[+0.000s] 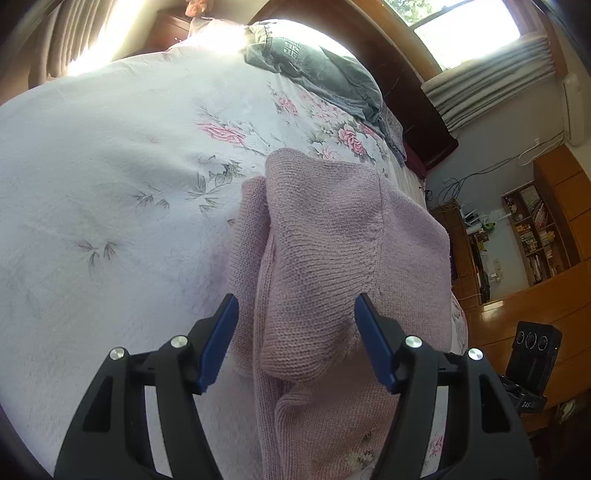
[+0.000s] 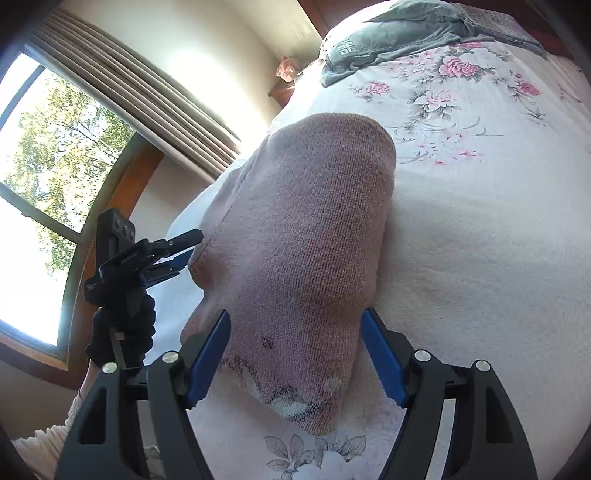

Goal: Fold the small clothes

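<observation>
Floral white bedspread [image 1: 110, 184] under pink knit sweater [image 1: 325, 251], curtained window [image 2: 44, 166], both hand-held grippers [image 1: 295, 343] [image 2: 295, 354] wide open, empty

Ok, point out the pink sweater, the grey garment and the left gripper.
Pink sweater [image 1: 325, 236], left wrist view, knit middle.
Grey garment [image 2: 399, 33], right wrist view, its middle.
Left gripper [image 1: 295, 339], left wrist view, between its fingertips.

Pink knit garment [image 1: 325, 266] cut off at bottom edge, shelf [image 1: 535, 229] contents too small — bed [image 1: 92, 184] partly overexposed
</observation>
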